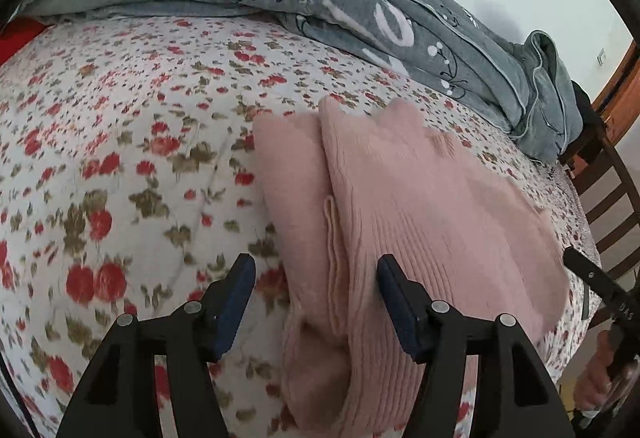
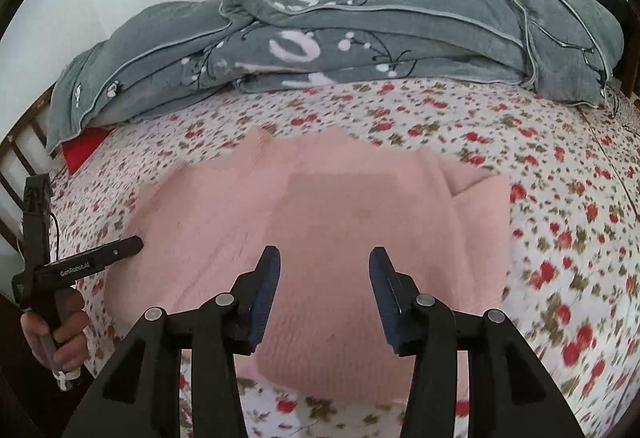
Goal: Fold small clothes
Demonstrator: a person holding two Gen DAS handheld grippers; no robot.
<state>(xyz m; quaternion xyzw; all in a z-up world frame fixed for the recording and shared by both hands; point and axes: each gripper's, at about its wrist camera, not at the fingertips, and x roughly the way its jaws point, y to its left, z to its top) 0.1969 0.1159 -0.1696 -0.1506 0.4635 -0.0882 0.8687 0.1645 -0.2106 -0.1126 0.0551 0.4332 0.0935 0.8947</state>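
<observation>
My left tool [image 1: 316, 278] points down at the bed, its jaws spread; the left edge of the pink knitted garment [image 1: 400, 197] lies beneath the gap, but neither pad presses on it. My right tool [image 2: 324, 270] hangs over the near middle of the same garment, jaws likewise spread, nothing pinched between them.

The garment lies on the flowered bedsheet [image 1: 120, 157], partly folded: in the left wrist view a narrow panel is turned in along its left side, and in the right wrist view a folded corner shows at its far right. Its ribbed knit is plain to see; the far edge is blurred.

A grey blanket [image 2: 360, 37] with white and black print is heaped along the far side of the bed, apart from the garment. A red item [image 2: 82, 151] sits under the blanket's left end. In the right wrist view, my left hand [image 2: 60, 330] grips its handle at the garment's left edge.
</observation>
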